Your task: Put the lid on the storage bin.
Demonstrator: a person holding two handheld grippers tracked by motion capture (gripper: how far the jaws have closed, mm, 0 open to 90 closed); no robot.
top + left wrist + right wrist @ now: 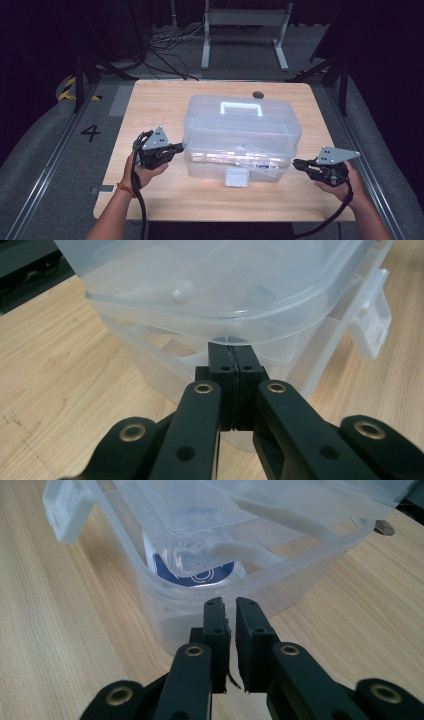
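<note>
- Clear plastic storage box with a white carry handle [240,136], sitting mid-table on the pale wooden tabletop [150,100], lid raised a little off the lower tub, front white latch [237,177] hanging loose.
- Left gripper [176,148] pressed in at the box's left end; jaws clenched flat together in the left gripper view, tips [233,365] tucked right under the lid's overhanging lip, nothing between them. Looks like a wedge for prising the lid upward rather than a pinch.
- Right gripper [299,164] just beside the box's right end, apart from it in the high view; jaws nearly together, a thin slit left between the pads [218,625], gripping nothing. Tips aimed at the tub rim below the lifted lid, probably lined up to catch the other side and share the lift.
- Inside the tub, a blue-and-white labelled item [200,572], blurred through the plastic, too unclear to name.
- Both ends covered, likely so the lid rises level instead of twisting.
- Tabletop bare wood grain otherwise, small dark round grommet [258,94] near the far edge.
- Beyond: grey floor, white metal frame legs [245,35], loose black cables [167,47], a painted number four [90,132] at left, dark curtains around.
</note>
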